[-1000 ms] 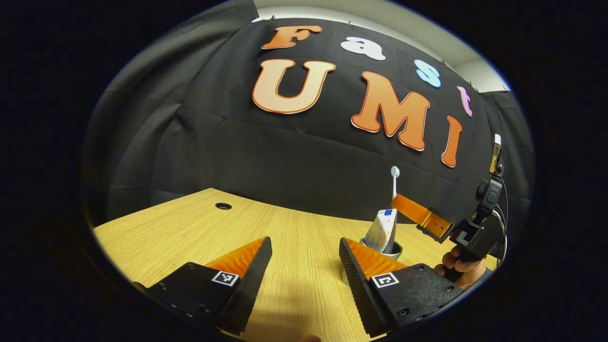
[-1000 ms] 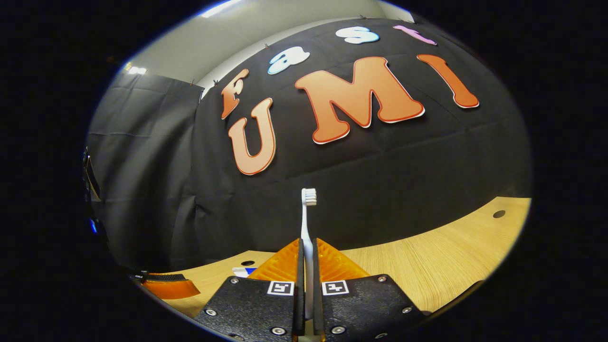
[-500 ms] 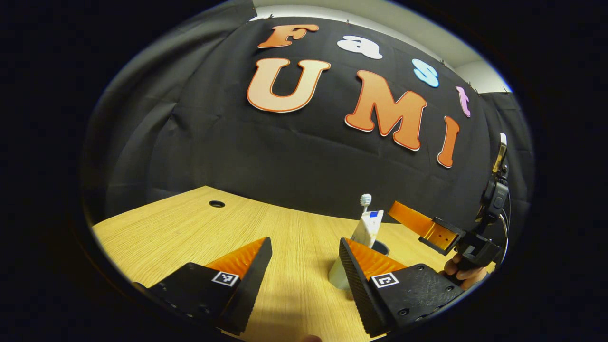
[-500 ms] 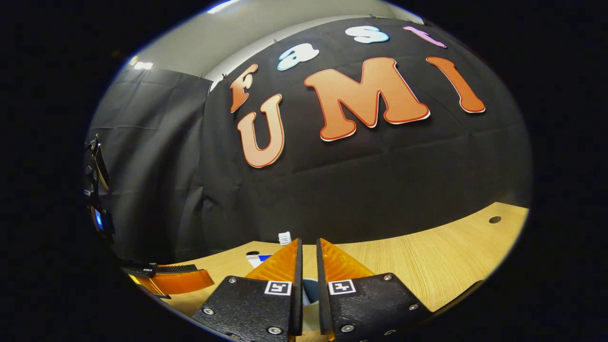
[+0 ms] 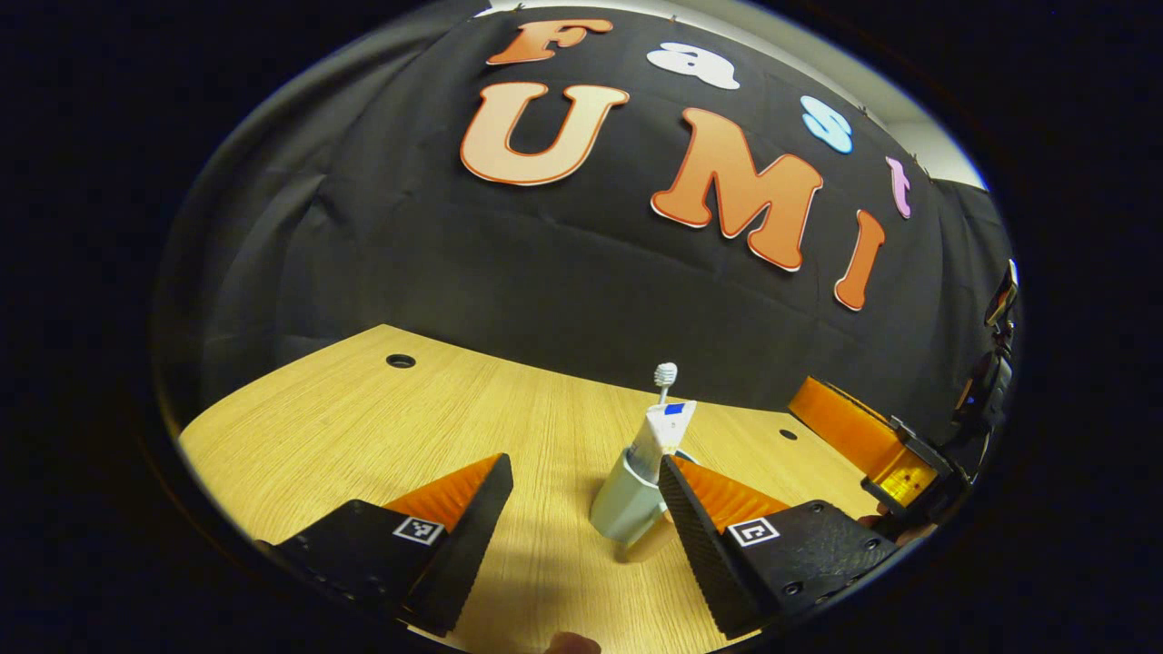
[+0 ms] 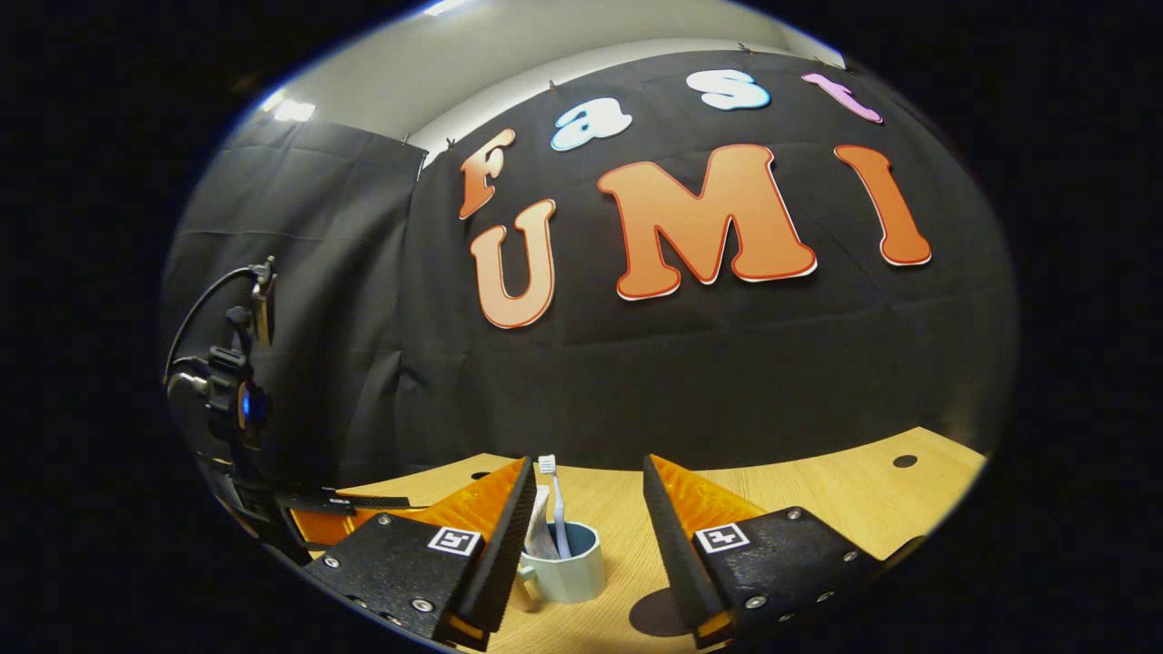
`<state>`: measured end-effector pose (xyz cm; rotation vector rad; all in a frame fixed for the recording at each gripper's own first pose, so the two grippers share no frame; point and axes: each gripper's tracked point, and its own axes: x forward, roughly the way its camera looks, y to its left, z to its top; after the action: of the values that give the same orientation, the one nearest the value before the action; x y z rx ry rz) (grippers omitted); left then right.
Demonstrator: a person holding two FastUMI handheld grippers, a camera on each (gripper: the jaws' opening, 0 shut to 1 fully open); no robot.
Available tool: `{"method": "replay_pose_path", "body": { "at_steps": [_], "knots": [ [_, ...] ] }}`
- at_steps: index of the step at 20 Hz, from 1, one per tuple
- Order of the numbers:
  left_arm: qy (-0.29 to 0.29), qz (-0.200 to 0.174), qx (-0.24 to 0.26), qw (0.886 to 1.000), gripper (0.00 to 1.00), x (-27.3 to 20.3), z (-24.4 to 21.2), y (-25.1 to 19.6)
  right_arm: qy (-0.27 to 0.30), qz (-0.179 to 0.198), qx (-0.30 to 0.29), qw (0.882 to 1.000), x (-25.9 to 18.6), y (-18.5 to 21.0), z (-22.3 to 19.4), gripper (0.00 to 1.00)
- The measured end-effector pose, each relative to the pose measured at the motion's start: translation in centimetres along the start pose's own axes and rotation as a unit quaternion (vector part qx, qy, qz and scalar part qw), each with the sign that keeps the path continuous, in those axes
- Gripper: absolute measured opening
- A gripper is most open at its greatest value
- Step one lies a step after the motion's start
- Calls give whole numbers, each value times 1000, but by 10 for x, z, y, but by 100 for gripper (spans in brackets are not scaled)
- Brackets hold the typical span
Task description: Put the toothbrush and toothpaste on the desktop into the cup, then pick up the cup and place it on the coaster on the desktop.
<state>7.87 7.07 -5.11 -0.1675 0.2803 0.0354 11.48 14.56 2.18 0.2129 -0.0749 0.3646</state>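
Since a second ago, the right tongs (image 6: 581, 536) have let go of the toothbrush (image 6: 551, 504) and spread wide; they are now sitting empty, with the cup (image 6: 568, 568) showing in the gap between their fingers. In the right gripper view the brush is standing in the cup, bristles up, leaning beside the toothpaste (image 6: 538, 531), so both items are already loaded. That release looks deliberate: the brush is resting on the cup's rim, and the tongs are probably backing off to avoid knocking it.

Left tongs (image 5: 586, 490) are likewise gaping and holding nothing. In the left gripper view the cup (image 5: 625, 500) is standing on the counter (image 5: 363, 418) just beyond their right finger, with the toothpaste (image 5: 659, 436) and toothbrush (image 5: 664, 380) poking out above it. The right tongs (image 5: 863, 436) are hanging well to the right of the cup there.

A dark round patch (image 6: 659, 613) is lying on the counter just right of the cup in the right gripper view; it may be the coaster or a shadow, I cannot tell. Lifting the cup is what remains, and its tall, leaning contents call for keeping it upright.
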Motion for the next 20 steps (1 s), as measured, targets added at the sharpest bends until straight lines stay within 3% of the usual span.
{"method": "replay_pose_path", "body": {
  "at_steps": [3, 4, 6, 10, 12, 16, 20],
  "knots": [
    [27, 7, 28, 999, 97, 4, 7, -10, -4, 11, -18, 1000, -23, -1, 13, 80],
    [39, 5, 33, 999, 97, 5, 8, -16, -10, 12, -26, 1000, -30, -3, 18, 78],
    [66, -3, 42, 997, 97, 9, 9, -30, -21, 10, -37, 999, -42, -9, 27, 87],
    [131, -35, 48, 990, 100, 15, 1, -55, -19, -3, -40, 999, -65, -27, 28, 94],
    [177, -60, 64, 980, 97, 22, -14, -68, -27, -12, -41, 999, -77, -38, 33, 96],
    [275, -38, 88, 957, 97, 32, -49, -72, -32, -24, -41, 998, -98, -54, 41, 96],
    [328, 13, 94, 940, 98, 45, -69, -55, -34, -34, -55, 997, -116, -66, 47, 96]
  ]
}}
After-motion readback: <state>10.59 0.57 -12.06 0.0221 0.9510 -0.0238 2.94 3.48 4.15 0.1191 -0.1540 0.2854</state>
